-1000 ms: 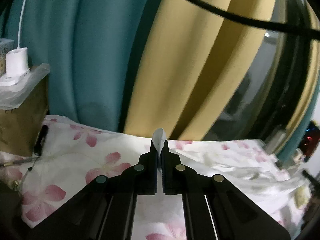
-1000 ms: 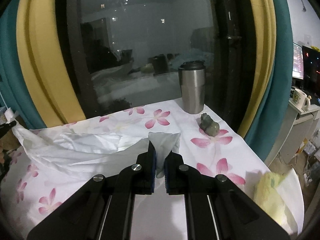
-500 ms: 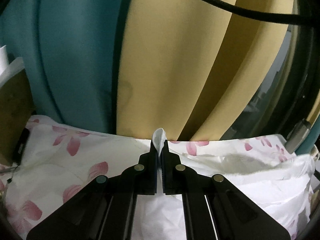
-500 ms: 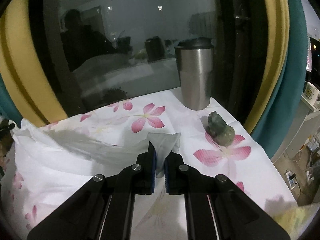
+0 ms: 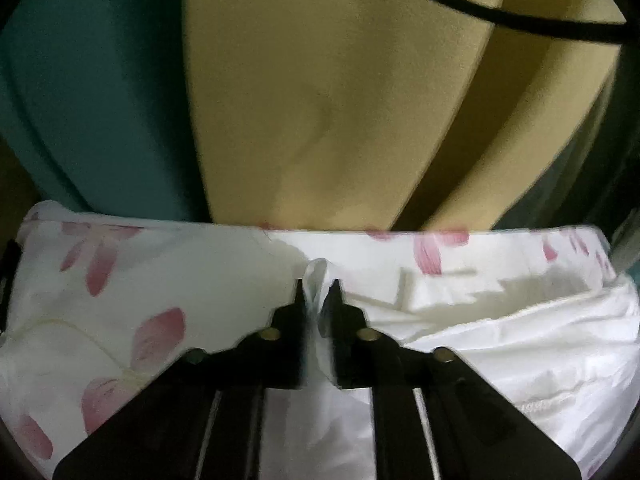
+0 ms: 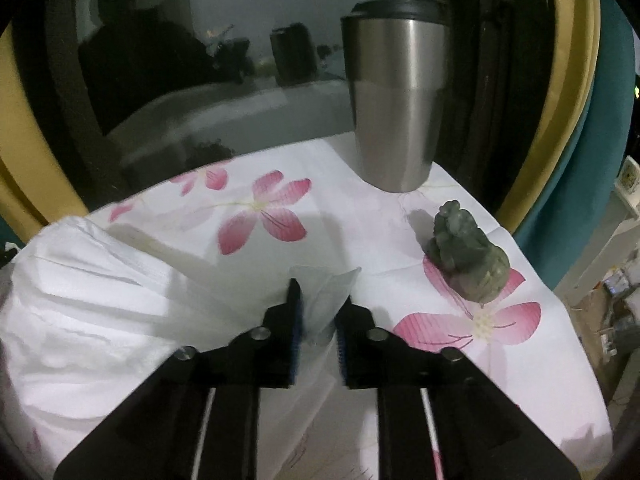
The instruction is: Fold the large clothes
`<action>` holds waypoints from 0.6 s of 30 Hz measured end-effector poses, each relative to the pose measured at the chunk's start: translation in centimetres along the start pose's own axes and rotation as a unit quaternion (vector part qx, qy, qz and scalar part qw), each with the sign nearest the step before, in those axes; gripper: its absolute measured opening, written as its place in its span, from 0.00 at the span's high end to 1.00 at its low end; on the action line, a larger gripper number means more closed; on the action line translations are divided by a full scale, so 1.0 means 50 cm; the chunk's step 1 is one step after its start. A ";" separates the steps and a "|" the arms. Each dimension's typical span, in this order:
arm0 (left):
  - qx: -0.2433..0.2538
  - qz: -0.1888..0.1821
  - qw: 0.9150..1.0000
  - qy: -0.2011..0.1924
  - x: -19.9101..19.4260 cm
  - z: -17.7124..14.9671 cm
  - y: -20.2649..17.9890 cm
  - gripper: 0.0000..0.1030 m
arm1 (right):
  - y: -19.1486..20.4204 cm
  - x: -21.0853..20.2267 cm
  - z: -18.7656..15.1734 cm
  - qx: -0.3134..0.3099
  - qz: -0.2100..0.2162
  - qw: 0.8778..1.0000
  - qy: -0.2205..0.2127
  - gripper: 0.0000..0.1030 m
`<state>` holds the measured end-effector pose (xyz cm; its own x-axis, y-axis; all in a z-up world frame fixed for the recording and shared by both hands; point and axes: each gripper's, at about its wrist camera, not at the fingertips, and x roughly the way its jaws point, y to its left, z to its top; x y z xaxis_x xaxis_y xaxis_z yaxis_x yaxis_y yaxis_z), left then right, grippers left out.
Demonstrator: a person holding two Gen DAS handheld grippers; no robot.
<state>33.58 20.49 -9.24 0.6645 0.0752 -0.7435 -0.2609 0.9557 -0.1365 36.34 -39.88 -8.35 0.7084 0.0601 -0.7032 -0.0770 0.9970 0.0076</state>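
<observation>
A thin white garment [image 5: 500,344] lies bunched on a table with a floral cloth [image 5: 120,280]. My left gripper [image 5: 318,292] holds a corner of it between its jaws, low over the table near the back edge. In the right wrist view the garment [image 6: 100,300] spreads to the left. My right gripper [image 6: 320,300] has another translucent corner between its jaws, which stand slightly apart.
A steel tumbler [image 6: 396,96] with a black lid stands at the back right by the dark window. A small green stone figurine [image 6: 468,252] sits right of my right gripper. Yellow curtain [image 5: 340,100] and teal curtain [image 5: 92,88] hang behind the table.
Both grippers have moved forward and down toward the back of the table, carrying the garment corners. The jaws of both have parted a little around the fabric.
</observation>
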 end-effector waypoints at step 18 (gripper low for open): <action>0.178 -0.136 0.974 -0.021 -0.143 -0.108 -0.211 0.40 | 0.302 -0.129 -0.051 -0.211 0.076 0.973 -0.048 0.36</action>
<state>27.79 8.32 -5.99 0.7047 -0.1902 -0.6835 0.1832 0.9795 -0.0838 28.84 -25.35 -5.51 0.7271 0.2288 -0.6473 -0.4520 0.8692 -0.2005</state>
